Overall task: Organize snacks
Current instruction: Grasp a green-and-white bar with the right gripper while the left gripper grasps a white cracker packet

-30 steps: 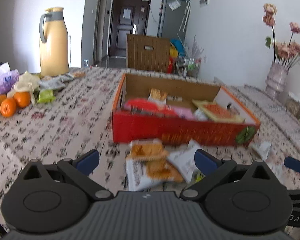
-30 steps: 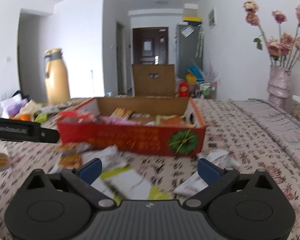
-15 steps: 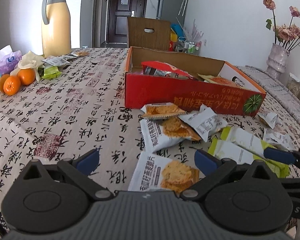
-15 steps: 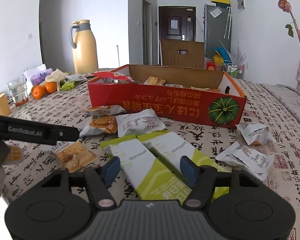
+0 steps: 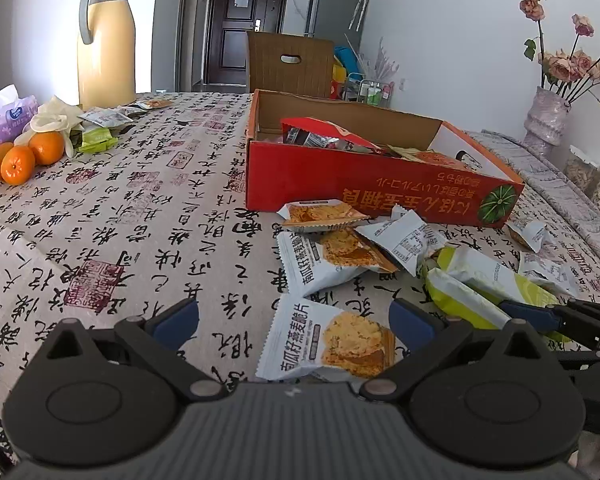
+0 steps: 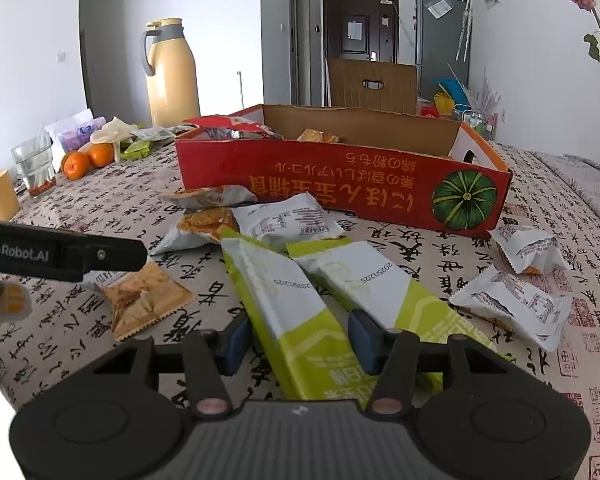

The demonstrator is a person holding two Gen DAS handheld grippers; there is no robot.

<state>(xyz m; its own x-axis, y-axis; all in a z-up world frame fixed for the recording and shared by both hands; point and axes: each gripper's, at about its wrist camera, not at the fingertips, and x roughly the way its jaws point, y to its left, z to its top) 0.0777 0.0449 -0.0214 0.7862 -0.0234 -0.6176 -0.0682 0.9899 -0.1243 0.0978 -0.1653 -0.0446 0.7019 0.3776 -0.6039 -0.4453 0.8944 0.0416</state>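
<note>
Right tool (image 6: 296,338) closing around green-white snack packet (image 6: 292,312), pads not yet pressing; left tool (image 5: 294,320) spread wide over biscuit packet (image 5: 332,340) on bench (image 5: 140,216).

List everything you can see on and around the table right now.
Box: one, red, centre, open-topped.
Small packets: six, white-orange, loose before the box.
Long packets: two, green-white, front right.
Oranges: three, orange, far left.
Thermos: one, yellow, far left.
Glass: one, clear, left edge.
Vase: one, pinkish, far right.
Left gripper: black, open, over a small packet.
Right gripper: black, closing around one long packet.
</note>
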